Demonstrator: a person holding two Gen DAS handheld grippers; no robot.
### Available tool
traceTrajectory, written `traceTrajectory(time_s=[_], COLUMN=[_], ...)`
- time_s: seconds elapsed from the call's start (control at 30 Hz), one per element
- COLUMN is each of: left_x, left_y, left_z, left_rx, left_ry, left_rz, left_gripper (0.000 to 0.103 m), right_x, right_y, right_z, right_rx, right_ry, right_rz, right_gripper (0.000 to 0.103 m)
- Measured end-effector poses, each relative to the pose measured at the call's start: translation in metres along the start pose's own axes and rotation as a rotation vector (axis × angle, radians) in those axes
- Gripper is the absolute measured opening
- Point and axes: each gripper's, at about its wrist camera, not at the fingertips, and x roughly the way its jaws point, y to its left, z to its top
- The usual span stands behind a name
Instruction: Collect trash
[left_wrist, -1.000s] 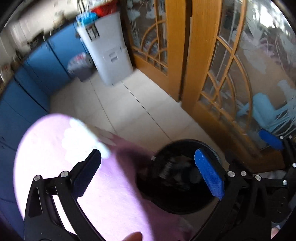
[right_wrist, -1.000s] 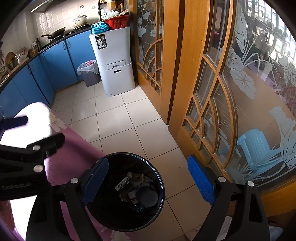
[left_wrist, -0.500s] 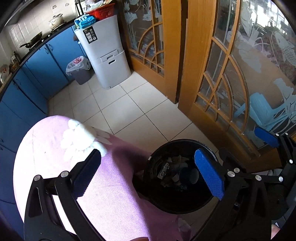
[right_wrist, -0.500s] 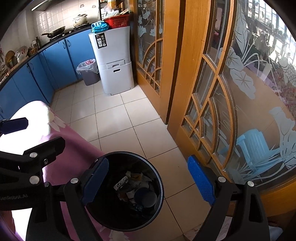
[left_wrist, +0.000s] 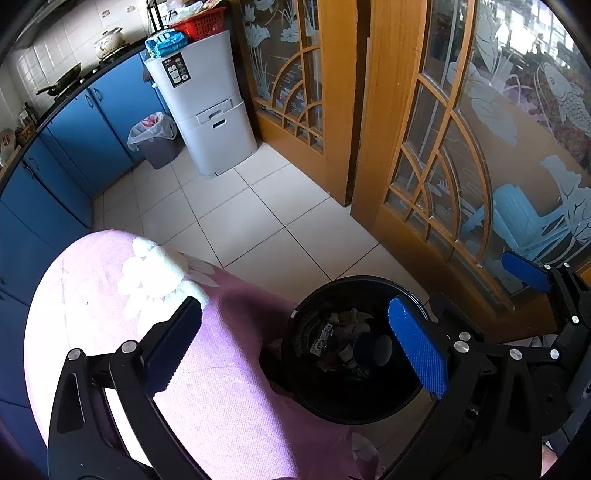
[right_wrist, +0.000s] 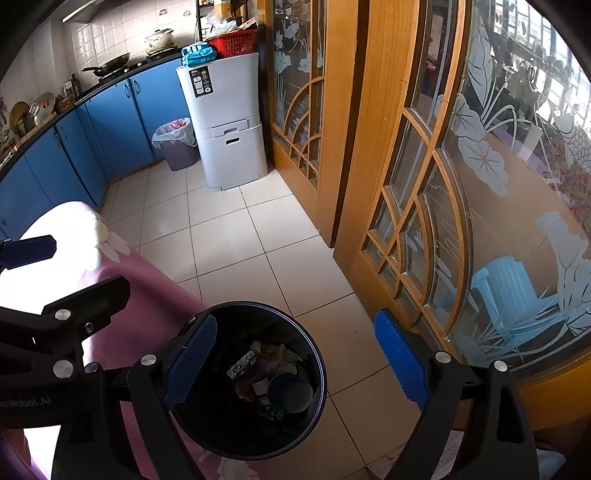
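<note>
Both views are showing a late stage, judging by the layout: the pink textured surface (left_wrist: 221, 387) at lower left is lying bare, while the round black bin (right_wrist: 255, 380) at lower centre is already holding crumpled paper and wrappers (right_wrist: 266, 365). The left hand-held gripper (left_wrist: 295, 354) and right hand-held gripper (right_wrist: 295, 362) are hovering over it, spread wide, empty.

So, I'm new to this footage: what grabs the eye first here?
The black trash bin stands on the tiled floor, already holding scraps, with the right gripper open and empty above it. Beside the bin lies a pink tablecloth, under the open left gripper. Behind, carved wooden glass doors fill the right side.
</note>
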Motion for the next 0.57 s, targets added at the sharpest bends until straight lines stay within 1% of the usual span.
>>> traceTrajectory(time_s=[0.57], left_x=[0.0003], left_y=[0.0034], left_z=[-0.0017], left_rx=[-0.009], left_ry=[0.020], left_rz=[-0.024], left_gripper=[0.100], right_x=[0.0010], right_y=[0.0019], right_z=[0.0003], right_rx=[0.000], right_ry=[0.005], right_rz=[0.002], right_gripper=[0.085])
